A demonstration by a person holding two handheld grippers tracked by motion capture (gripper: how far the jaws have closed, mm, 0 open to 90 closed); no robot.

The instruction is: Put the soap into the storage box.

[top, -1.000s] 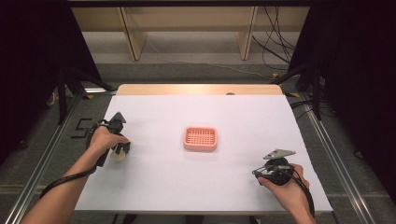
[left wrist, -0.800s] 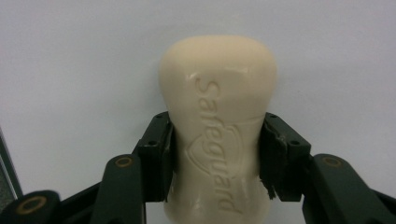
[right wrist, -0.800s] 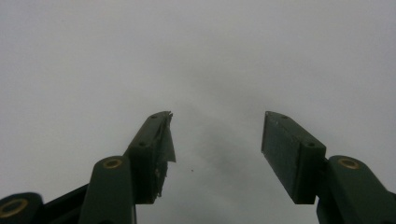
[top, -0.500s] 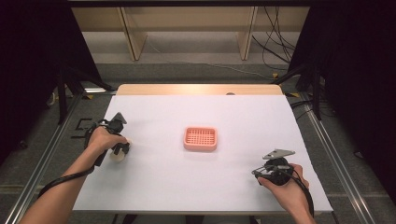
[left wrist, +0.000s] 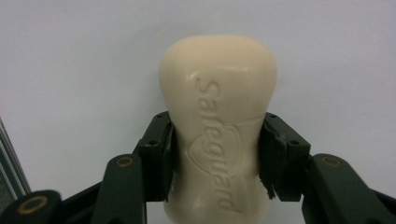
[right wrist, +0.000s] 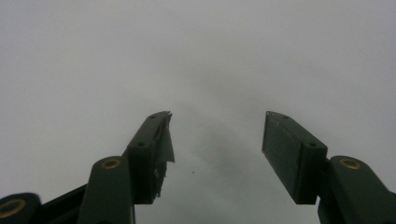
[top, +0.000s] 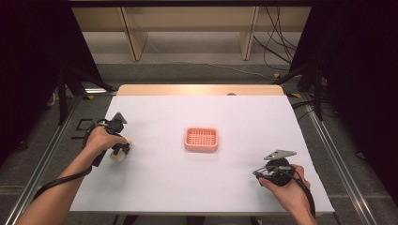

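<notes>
A cream bar of soap [left wrist: 218,121] with raised lettering lies on the white table, pinched across its narrow waist by both black pads of my left gripper [left wrist: 217,156]. In the high view that bar of soap [top: 120,153] peeks out under the hand at the table's left, with the left gripper [top: 117,147] shut on it. A pink slotted soap dish [top: 201,139] sits empty at the table's middle. My right gripper [top: 258,174] rests near the front right edge. In the right gripper view its jaws [right wrist: 217,140] stand apart over bare table with nothing between them.
The white table [top: 253,122] ends in a wooden strip at the back. Metal rails run along both sides. Shelving legs and loose cables stand on the floor beyond the far edge.
None of the hands has shifted noticeably; the left gripper stays over the soap at the table's left and the right gripper stays by the front right edge.
</notes>
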